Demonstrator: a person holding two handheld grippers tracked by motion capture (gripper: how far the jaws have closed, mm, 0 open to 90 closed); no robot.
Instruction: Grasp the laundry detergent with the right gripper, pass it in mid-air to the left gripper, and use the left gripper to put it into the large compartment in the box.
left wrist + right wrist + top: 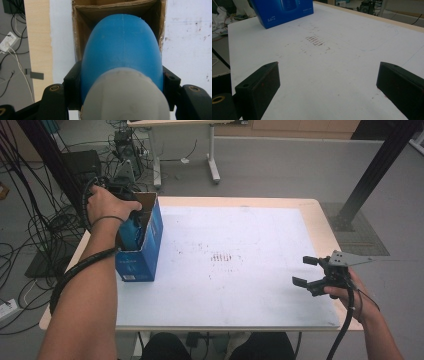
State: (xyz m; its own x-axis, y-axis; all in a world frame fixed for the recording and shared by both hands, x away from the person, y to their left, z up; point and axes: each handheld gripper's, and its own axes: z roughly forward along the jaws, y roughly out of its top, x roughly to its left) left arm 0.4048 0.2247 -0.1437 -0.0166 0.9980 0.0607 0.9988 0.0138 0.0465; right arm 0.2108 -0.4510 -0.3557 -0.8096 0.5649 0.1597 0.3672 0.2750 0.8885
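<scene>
The left gripper [120, 82] fingers grasp a blue bottle [122, 50] inside the open blue box [142, 245]; well right of the box, the right gripper [307, 270] fingers stand released above the surface [240, 295].

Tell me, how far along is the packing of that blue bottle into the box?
Done: the open blue cardboard box stands upright near the white table's left edge. In hand: the left gripper is shut on the blue plastic bottle with a grey cap, its far end already inside the box's mouth. Left: lowering it fully, letting go, perhaps closing the flaps. The right gripper waits open, empty.
</scene>
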